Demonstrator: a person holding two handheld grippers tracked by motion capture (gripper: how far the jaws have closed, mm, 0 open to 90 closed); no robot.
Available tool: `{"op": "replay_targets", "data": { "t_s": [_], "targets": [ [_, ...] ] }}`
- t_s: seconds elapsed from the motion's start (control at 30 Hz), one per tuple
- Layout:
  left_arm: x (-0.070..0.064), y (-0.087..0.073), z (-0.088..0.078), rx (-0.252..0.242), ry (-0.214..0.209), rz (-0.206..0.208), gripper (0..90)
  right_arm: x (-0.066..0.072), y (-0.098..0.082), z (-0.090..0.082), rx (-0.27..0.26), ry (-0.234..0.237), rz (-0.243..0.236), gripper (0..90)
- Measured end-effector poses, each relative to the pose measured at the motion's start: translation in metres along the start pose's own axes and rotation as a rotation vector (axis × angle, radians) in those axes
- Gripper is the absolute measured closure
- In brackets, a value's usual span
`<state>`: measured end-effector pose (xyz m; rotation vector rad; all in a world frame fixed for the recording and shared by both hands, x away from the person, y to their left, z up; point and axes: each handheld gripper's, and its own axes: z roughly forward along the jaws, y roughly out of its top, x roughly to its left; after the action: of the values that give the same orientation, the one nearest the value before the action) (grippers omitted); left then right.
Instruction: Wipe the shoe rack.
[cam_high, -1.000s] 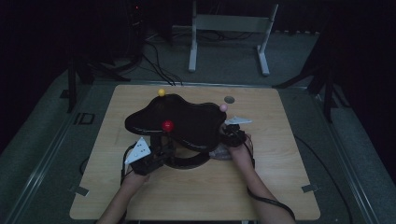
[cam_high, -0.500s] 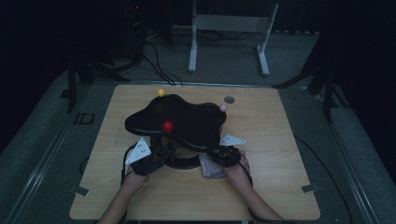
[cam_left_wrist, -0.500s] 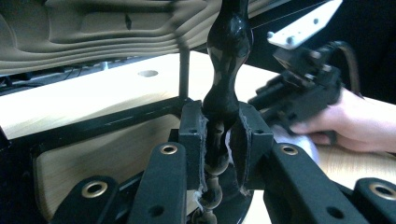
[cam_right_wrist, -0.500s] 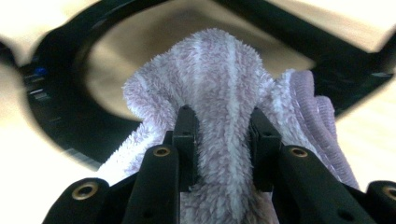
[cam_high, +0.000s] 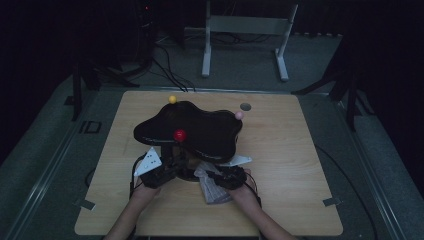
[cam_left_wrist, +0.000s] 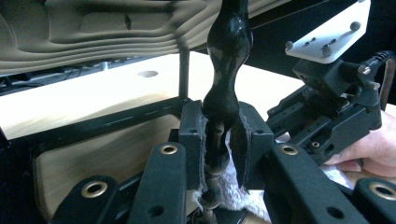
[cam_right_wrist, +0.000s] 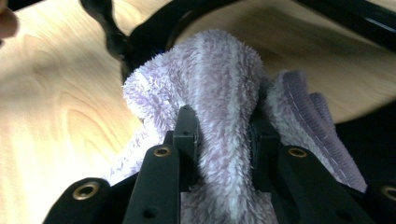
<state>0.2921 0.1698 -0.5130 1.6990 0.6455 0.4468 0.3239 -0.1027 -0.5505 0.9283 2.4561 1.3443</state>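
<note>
The left gripper (cam_left_wrist: 219, 140) clamps the black stem (cam_left_wrist: 226, 70), fingers closed on it. The right gripper (cam_right_wrist: 223, 135) grips the towel (cam_right_wrist: 219, 79) by the stand's base near the desk (cam_high: 300, 200) front edge.

Both forearms are brought in over the tabletop's near edge, close together near its middle. The left gripper (cam_left_wrist: 219, 144) is held level (pointing away from the near edge), its jaws clamped on a black stem (cam_left_wrist: 224, 93). The right gripper (cam_right_wrist: 224, 135) is kept just beside it, its jaws pinched tight on a fold of pale purple cloth (cam_right_wrist: 224, 93).
</note>
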Motion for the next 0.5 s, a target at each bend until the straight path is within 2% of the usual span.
{"op": "replay_targets", "data": {
  "t_s": [0.13, 0.27, 0.4, 0.5],
  "targets": [
    [0.000, 0.000, 0.000, -0.003, 0.001, -0.001, 75.6, 0.013, 0.001, 0.005, -0.005, 0.027, -0.006, 70.3],
    [0.000, 0.000, 0.000, -0.003, 0.001, -0.002, 75.6, 0.024, 0.004, 0.010, 0.004, 0.031, -0.027, 70.3],
    [0.000, 0.000, 0.000, 0.000, 0.002, 0.000, 75.6, 0.030, 0.008, 0.013, 0.002, 0.048, -0.085, 70.2],
    [0.000, 0.000, -0.001, 0.001, 0.000, -0.005, 75.0, 0.030, 0.006, 0.005, -0.011, 0.046, -0.085, 70.3]
  ]
}}
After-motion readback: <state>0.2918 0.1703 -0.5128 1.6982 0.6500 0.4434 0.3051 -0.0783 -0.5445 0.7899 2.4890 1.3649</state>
